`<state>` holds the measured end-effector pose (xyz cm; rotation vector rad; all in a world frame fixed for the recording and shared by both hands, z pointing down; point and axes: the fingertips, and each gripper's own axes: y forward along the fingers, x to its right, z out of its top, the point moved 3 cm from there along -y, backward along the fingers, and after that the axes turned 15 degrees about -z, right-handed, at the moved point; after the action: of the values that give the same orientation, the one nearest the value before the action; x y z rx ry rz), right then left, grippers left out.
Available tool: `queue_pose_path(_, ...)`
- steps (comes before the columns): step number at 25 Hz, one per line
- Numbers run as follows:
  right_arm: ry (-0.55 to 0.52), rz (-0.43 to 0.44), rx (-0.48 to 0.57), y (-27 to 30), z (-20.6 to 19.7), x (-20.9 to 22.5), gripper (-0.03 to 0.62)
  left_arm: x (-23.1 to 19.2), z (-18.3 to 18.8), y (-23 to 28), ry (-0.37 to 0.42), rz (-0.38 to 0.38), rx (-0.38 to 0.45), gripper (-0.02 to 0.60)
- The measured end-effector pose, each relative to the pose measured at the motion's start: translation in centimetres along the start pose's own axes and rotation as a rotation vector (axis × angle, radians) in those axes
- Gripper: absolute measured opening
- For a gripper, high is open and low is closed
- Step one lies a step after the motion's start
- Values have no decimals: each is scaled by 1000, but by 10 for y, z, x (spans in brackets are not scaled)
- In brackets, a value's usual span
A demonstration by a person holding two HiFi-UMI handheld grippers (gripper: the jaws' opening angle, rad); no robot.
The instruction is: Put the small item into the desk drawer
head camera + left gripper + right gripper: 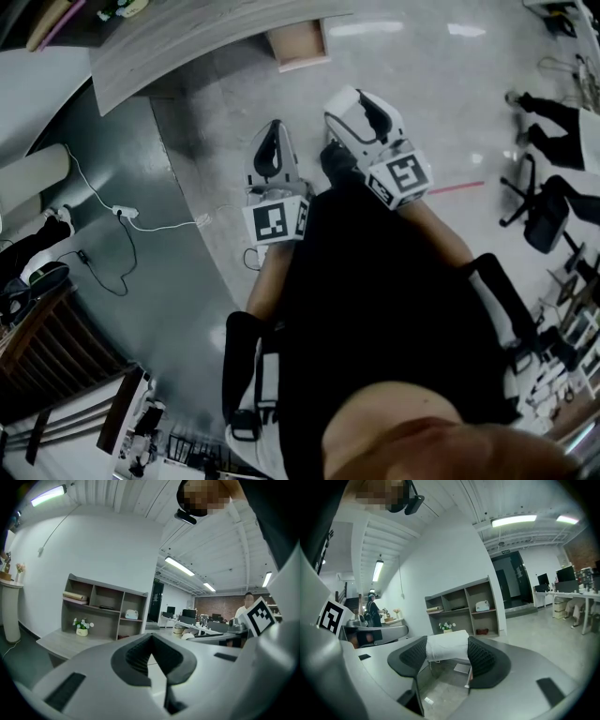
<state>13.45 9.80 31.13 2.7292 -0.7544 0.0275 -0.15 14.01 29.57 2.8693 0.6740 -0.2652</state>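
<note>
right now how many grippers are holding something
1. The right gripper has a white item clamped between its jaws. The left gripper has its jaws together with nothing between them.

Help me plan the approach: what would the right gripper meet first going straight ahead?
Likely the grey open-shelved wooden cabinet, beyond the white soft item the right gripper holds; depth unclear.

**Bright open office**

A grey shelf unit [103, 609] stands on the worktop [65, 641] against a white wall [93, 545]. Ceiling strip lights [180, 566] run toward distant desks [197, 625] and a brick wall [220, 604]. The pale floor [422, 103] gleams beneath a black office chair [544, 220].
</note>
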Motion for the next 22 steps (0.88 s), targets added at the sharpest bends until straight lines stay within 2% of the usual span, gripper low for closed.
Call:
queue_pose_path(5,-16,20,-7,22,1,27,262,-2,4,29,-22,41,14,-3)
queue_pose_path(10,-30,35,-20,43,2,47,262,-2,2,49,-3,50,-10,-3)
queue_pose_path(17,-23,22,-53,76,-5,55,262,-17,4,68,-48,75,5,-3)
queue_pose_path(22,-29,-2,-68,105,-14,53,262,-43,1,82,-61,60,12,-3)
